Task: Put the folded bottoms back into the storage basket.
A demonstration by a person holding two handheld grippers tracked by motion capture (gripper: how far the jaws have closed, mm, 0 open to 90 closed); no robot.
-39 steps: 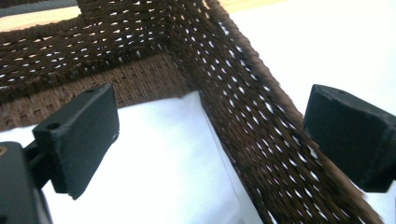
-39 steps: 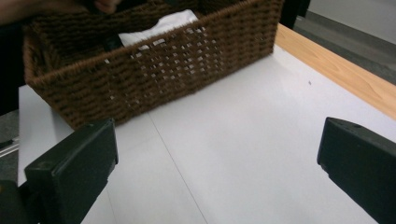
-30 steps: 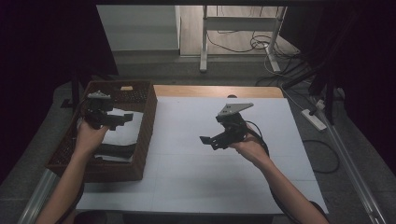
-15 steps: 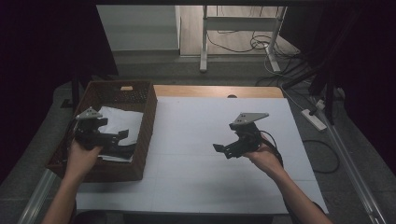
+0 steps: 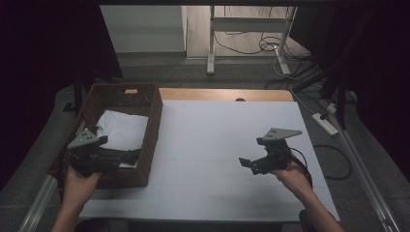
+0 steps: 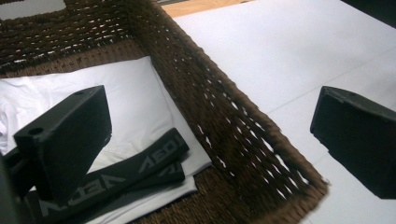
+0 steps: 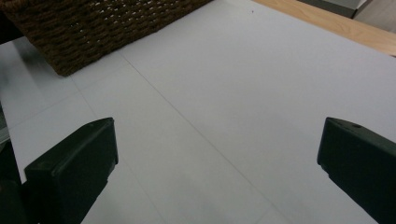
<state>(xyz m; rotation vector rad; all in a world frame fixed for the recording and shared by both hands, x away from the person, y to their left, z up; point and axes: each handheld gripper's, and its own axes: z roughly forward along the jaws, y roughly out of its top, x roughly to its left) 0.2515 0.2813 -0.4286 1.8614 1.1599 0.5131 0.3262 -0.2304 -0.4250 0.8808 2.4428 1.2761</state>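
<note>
Now left gripper [image 5: 130, 157] nearer basket's [image 5: 151, 126] front.

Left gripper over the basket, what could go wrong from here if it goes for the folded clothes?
The left gripper straddles the basket wall, one jaw inside and one outside, so closing or dropping could catch the wicker. The black waistband lies on the white folded cloth; a pinch may lift just one layer and unfold the stack.

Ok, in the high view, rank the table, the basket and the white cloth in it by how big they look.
1. Table, by far the largest.
2. Basket, at its left edge.
3. White cloth, lying folded inside the basket.
</note>
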